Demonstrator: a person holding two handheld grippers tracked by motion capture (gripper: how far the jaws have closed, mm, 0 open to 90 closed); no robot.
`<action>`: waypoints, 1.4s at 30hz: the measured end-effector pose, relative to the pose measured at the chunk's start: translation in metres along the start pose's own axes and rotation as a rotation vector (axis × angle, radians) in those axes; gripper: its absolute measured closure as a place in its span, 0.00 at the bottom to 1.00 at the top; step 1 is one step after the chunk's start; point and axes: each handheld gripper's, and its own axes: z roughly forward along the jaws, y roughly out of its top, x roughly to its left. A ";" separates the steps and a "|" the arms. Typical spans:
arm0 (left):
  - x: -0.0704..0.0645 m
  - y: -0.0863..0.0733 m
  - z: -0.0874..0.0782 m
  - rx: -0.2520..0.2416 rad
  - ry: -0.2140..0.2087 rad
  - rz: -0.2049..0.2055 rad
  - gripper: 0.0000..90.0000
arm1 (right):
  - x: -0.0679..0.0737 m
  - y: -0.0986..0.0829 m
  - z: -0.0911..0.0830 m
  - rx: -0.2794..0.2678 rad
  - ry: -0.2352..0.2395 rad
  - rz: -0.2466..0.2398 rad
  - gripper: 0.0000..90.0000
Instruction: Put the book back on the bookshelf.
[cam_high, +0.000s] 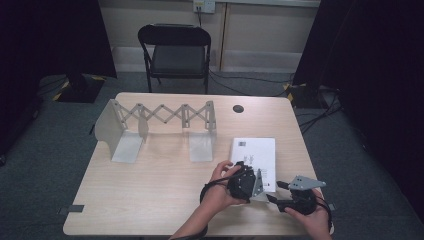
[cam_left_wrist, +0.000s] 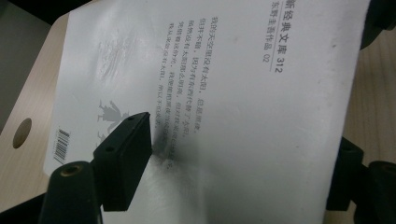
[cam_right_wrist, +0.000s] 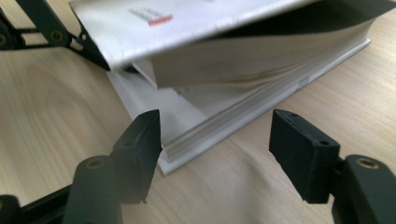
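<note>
Nearest the high camera, a person's two hands work at the near right of a pale wooden table (cam_high: 165, 185). The left gripper (cam_high: 251, 186) bears on the near end of a white paperback book (cam_high: 255, 152); one jaw lies on the cover and the other stands beside the book's edge, so whether it pinches cannot be told. The book lies flat, its long axis running away from the person, barcode at the far left corner. The left gripper view shows the glossy back cover (cam_left_wrist: 224, 116), scuffed, with a small grey figure, a barcode and vertical Chinese text; "312" and "02" are legible. The right gripper (cam_high: 274, 199), jaws apart, faces the book's near corner (cam_right_wrist: 187, 149), where the upper cover and pages are lifted. Farther left stands a grey expanding file rack (cam_high: 155, 125).
</note>
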 end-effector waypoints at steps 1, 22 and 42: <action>0.000 0.000 0.000 0.002 0.001 0.001 0.28 | -0.001 -0.001 0.000 -0.004 0.004 -0.001 0.36; 0.018 0.014 -0.017 0.052 -0.044 -0.026 0.40 | -0.010 -0.016 0.006 0.065 0.070 -0.056 0.17; 0.050 0.031 -0.032 0.069 -0.086 -0.113 0.47 | -0.004 -0.004 0.015 0.052 -0.031 -0.127 0.18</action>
